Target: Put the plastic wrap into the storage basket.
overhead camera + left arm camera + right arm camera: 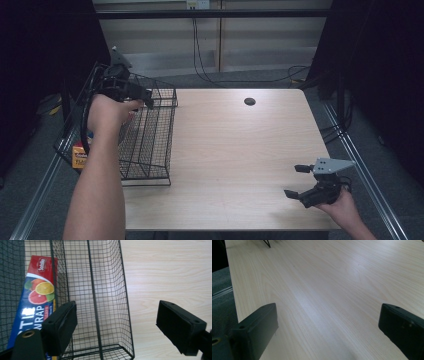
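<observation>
High view first: the left gripper [131,90] hangs over the far end of the black wire basket [150,150], which sits at the worktop's left edge and overhangs it. A box of plastic wrap [79,155] peeks out low in the basket's near-left part, an orange-yellow end showing beside the forearm. Over at the near-right corner of the worktop [235,150], the right gripper [299,181] hovers just above the wood, jaws spread, nothing between them. A small dark disc [249,101] lies near the far edge, well apart from everything.

Left gripper view now: looking straight down into the basket [100,290]. The plastic wrap box [37,297] lies along one side, red top, citrus picture, lettering plain to read. The left gripper [116,325] has its jaws wide apart and empty, one jaw above the box's near end, the other out over bare worktop [170,277].

Right gripper view: the right gripper [325,326] looks along pale wood [324,277], jaws parted, idle.

My read: this is the reach for the box. The next move calls for shifting the left jaws sideways to straddle the box, dropping between the wires, then closing across its narrow width.
</observation>
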Demonstrator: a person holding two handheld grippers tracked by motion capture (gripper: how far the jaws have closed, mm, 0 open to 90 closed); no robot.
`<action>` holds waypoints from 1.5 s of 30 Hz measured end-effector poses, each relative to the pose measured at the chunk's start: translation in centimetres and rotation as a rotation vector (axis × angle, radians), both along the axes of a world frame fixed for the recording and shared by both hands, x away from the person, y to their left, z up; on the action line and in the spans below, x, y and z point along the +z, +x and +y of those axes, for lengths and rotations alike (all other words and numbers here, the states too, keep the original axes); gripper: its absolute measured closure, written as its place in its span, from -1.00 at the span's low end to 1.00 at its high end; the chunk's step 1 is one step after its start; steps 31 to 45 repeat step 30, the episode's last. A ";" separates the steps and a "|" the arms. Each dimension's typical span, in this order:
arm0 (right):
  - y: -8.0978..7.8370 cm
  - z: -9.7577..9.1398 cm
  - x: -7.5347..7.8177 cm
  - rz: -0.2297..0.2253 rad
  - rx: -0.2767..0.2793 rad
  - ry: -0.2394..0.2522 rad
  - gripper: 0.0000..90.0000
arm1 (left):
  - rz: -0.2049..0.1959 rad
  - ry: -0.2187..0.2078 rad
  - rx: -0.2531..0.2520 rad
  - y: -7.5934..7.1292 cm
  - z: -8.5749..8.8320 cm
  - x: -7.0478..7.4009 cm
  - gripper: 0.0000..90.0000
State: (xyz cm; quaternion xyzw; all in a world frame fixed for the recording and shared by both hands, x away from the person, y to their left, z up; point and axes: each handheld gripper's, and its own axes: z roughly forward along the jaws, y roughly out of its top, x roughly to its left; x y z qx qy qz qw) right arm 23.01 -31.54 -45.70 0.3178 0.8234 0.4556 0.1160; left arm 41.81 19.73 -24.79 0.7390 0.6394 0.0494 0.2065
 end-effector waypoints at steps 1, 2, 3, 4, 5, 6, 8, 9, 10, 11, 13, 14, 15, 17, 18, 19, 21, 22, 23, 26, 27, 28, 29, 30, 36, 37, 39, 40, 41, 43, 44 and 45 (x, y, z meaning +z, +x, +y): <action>0.0 0.0 0.0 0.000 0.000 0.000 -0.95 | 0.000 0.000 0.000 0.0 0.0 0.0 -0.64; 0.0 0.0 0.0 0.001 0.003 0.005 -0.95 | -0.002 0.001 -0.004 0.0 -0.2 -0.1 -0.64; 0.0 0.0 0.0 -0.002 0.000 0.007 -0.95 | -0.004 -0.001 -0.009 0.0 -0.4 -0.1 -0.64; 0.0 0.0 0.1 -0.002 -0.004 0.004 -0.95 | -0.009 -0.003 -0.012 0.0 -0.7 -0.3 -0.65; 0.0 0.0 0.1 -0.002 -0.004 0.004 -0.95 | -0.005 -0.002 -0.017 0.0 -0.9 -0.4 -0.65; 0.0 -0.1 0.1 0.001 -0.003 0.005 -0.95 | -0.003 -0.002 -0.026 0.0 -1.1 -0.5 -0.65; 0.0 -0.1 0.1 -0.001 0.000 0.007 -0.95 | -0.008 -0.007 -0.040 0.1 -1.7 -0.8 -0.65; 0.0 -0.1 0.1 -0.001 0.000 0.007 -0.95 | -0.008 -0.007 -0.040 0.1 -1.7 -0.8 -0.65; 0.0 -0.1 0.1 0.001 -0.003 0.005 -0.95 | -0.007 -0.016 -0.043 0.1 -2.0 -1.0 -0.65; 0.0 0.0 0.1 -0.002 -0.003 0.003 -0.95 | -0.009 -0.011 -0.054 0.2 -2.5 -1.2 -0.65; 0.0 0.0 0.1 0.002 -0.001 0.005 -0.95 | -0.014 -0.016 -0.057 0.2 -2.8 -1.2 -0.65; 0.0 0.0 0.1 -0.001 -0.003 0.003 -0.95 | -0.015 -0.019 -0.064 0.3 -3.0 -1.3 -0.65; 0.0 0.0 0.1 -0.001 -0.003 0.003 -0.95 | -0.012 -0.021 -0.067 0.3 -3.3 -1.4 -0.65; 0.0 -0.1 0.1 0.002 -0.003 0.008 -0.95 | -0.014 -0.023 -0.079 0.3 -3.8 -1.6 -0.66; 0.0 -0.1 0.1 -0.003 -0.001 0.004 -0.95 | -0.018 -0.025 -0.096 0.3 -4.2 -1.8 -0.66; 0.0 -0.1 0.1 -0.003 -0.001 0.004 -0.95 | -0.018 -0.025 -0.096 0.3 -4.2 -1.8 -0.66; -0.1 -0.1 0.1 -0.003 -0.003 0.004 -0.95 | -0.023 -0.031 -0.104 0.3 -4.7 -2.1 -0.66; 0.0 -0.1 0.2 -0.004 0.001 0.006 -0.95 | -0.024 -0.038 -0.109 0.3 -5.1 -2.3 -0.67; 0.0 -0.1 0.2 -0.005 0.001 0.006 -0.95 | -0.024 -0.038 -0.109 0.3 -5.1 -2.3 -0.68; 0.0 -0.1 0.2 -0.005 0.000 0.006 -0.95 | -0.030 -0.052 -0.120 0.4 -5.6 -2.7 -0.68; 0.0 -0.1 0.2 -0.005 0.000 0.006 -0.95 | -0.030 -0.052 -0.120 0.4 -5.6 -2.7 -0.68; -0.1 -0.1 0.2 -0.005 -0.001 0.006 -0.95 | -0.026 -0.055 -0.131 0.4 -5.9 -2.9 -0.69; -0.1 -0.1 0.2 -0.005 -0.001 0.006 -0.95 | -0.026 -0.055 -0.131 0.4 -5.9 -2.9 -0.69; -0.1 -0.1 0.2 -0.005 -0.002 0.003 -0.95 | -0.027 -0.052 -0.136 0.5 -5.9 -3.0 -0.69; -0.1 -0.1 0.2 -0.005 -0.002 0.003 -0.95 | -0.027 -0.052 -0.136 0.5 -5.9 -3.0 -0.69; -0.1 -0.1 0.2 -0.005 -0.002 0.003 -0.95 | -0.027 -0.052 -0.136 0.5 -5.9 -3.0 -0.69; -0.1 -0.1 0.2 -0.005 -0.002 0.003 -0.95 | -0.027 -0.052 -0.136 0.5 -5.9 -3.0 -0.69; -0.1 -0.1 0.2 -0.005 -0.002 0.003 -0.95 | -0.027 -0.052 -0.136 0.5 -5.9 -3.0 -0.69; -0.1 -0.1 0.2 -0.005 -0.002 0.003 -0.95 | -0.027 -0.052 -0.136 0.5 -5.9 -3.0 -0.69; -0.1 -0.1 0.2 -0.005 -0.002 0.003 -0.95 | -0.027 -0.052 -0.136 0.5 -5.9 -3.0 -0.69; -0.1 -0.1 0.2 -0.005 -0.002 0.003 -0.95 | -0.027 -0.052 -0.136 0.5 -5.9 -3.0 -0.69; -0.1 -0.1 0.2 -0.005 -0.002 0.003 -0.95 | -0.027 -0.052 -0.136 0.5 -5.9 -3.0 -0.69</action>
